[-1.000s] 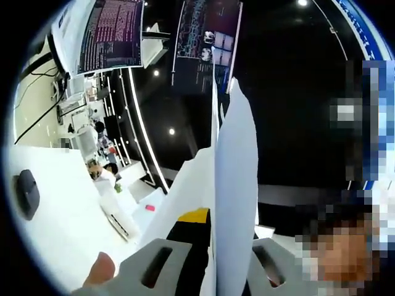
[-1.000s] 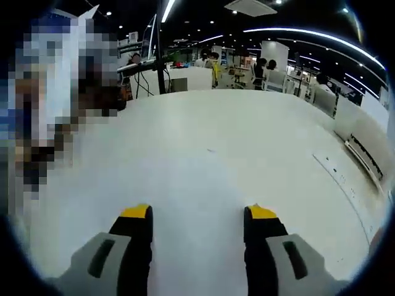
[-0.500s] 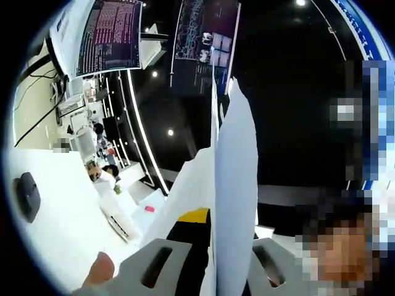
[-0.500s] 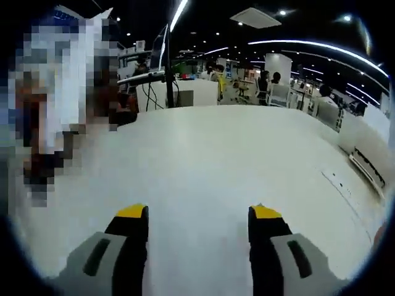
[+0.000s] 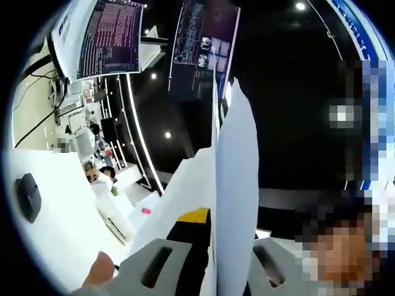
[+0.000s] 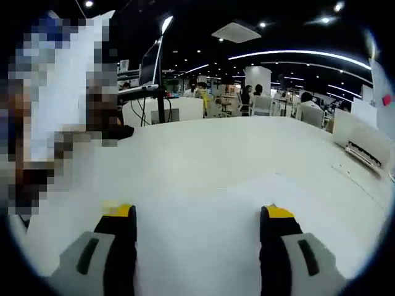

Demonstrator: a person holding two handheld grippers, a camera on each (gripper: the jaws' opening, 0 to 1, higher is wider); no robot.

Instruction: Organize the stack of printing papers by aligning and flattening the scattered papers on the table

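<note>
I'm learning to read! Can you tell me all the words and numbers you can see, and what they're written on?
No words can be read here.
Left monitor: rows of text, too small and blurred to read.
Dark screen beside it: text and small pictures, too blurred.
Paper sheets held in the left claw: plain white on the side in view.
White table ahead of the right claw: no writing.
</note>
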